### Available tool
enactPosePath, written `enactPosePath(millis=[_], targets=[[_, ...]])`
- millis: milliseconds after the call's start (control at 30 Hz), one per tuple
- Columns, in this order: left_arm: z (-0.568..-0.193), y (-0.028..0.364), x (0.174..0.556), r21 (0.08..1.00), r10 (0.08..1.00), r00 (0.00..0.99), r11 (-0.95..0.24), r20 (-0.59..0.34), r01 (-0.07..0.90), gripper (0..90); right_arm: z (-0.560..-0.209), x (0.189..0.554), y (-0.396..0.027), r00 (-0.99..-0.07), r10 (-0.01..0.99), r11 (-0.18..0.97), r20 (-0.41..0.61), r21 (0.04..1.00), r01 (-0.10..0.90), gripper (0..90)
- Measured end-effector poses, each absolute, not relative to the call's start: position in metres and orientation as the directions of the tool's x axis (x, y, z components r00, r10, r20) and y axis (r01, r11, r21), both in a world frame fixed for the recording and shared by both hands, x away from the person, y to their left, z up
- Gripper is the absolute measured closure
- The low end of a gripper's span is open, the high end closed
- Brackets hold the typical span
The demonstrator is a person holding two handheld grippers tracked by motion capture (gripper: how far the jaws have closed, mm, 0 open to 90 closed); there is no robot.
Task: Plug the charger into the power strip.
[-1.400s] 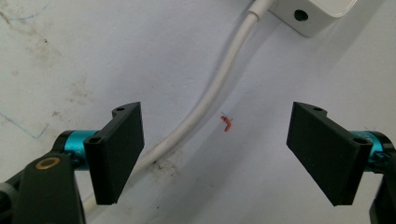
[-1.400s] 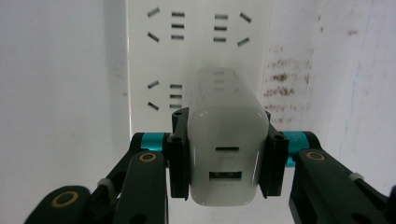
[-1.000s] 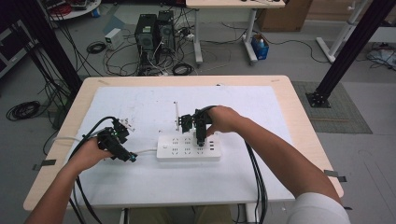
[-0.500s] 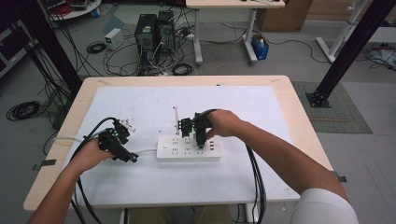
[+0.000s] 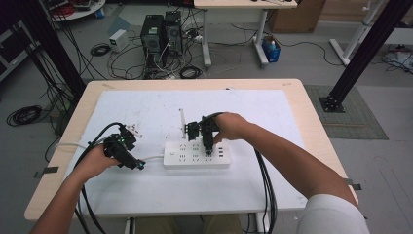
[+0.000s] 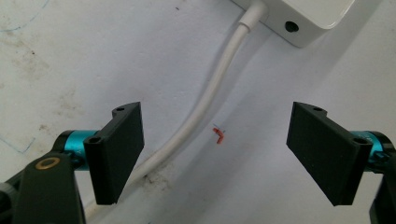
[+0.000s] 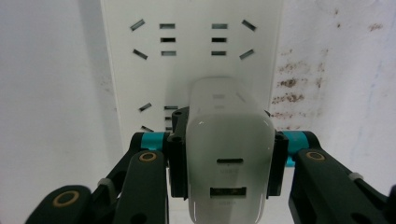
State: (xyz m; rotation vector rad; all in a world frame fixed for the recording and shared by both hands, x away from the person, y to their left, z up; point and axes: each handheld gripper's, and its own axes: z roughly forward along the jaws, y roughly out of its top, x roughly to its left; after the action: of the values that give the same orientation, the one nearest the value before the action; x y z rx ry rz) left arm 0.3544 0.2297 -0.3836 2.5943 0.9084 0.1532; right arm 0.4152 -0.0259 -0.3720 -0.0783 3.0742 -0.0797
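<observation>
Right gripper (image 7: 226,158): jaws clamp white USB charger (image 7: 229,154) upright over power strip (image 7: 191,65), likely lining prongs to sockets.
Left gripper (image 6: 217,154): jaws wide, empty, beside strip's cord (image 6: 205,102).

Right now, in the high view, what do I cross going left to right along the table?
Left gripper → power strip's white cord → power strip → right gripper over the strip → the person's right hand.
</observation>
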Motion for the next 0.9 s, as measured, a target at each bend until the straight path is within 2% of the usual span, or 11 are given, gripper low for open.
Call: enactPosePath(millis=[100,400,733,767,800,867,900], targets=[[-0.384,0.231,0.354,0.393,0.622,0.782,-0.714,-0.022,0.579,19.2,-0.376,0.403,-0.026,-0.987,-0.057,0.998,-0.149,-0.05,-0.05,62.5],[-0.385,0.234,0.356,0.389,0.629,0.777,-0.71,-0.025,0.587,19.1,-0.377,0.42,-0.027,-0.999,-0.037,0.999,-0.036,-0.035,-0.036,62.4],[-0.386,0.231,0.355,0.388,0.63,0.776,-0.709,-0.025,0.589,19.1,-0.378,0.416,-0.03,-0.997,-0.052,0.999,-0.054,-0.006,-0.051,61.0],[-0.387,0.232,0.355,0.389,0.631,0.775,-0.708,-0.025,0.589,19.1,-0.378,0.416,-0.031,-0.997,-0.048,0.999,-0.057,0.001,-0.048,56.2],[-0.387,0.232,0.355,0.389,0.631,0.775,-0.708,-0.025,0.589,19.2,-0.378,0.416,-0.031,-0.997,-0.048,0.999,-0.057,0.001,-0.048,56.2],[-0.387,0.232,0.354,0.386,0.63,0.776,-0.711,-0.023,0.588,19.1,-0.378,0.417,-0.033,-0.998,-0.015,1.0,-0.054,0.02,-0.016,41.8],[-0.388,0.232,0.354,0.389,0.63,0.776,-0.709,-0.024,0.588,19.1,-0.378,0.418,-0.034,-0.999,-0.012,0.999,-0.05,0.043,-0.014,39.0]])
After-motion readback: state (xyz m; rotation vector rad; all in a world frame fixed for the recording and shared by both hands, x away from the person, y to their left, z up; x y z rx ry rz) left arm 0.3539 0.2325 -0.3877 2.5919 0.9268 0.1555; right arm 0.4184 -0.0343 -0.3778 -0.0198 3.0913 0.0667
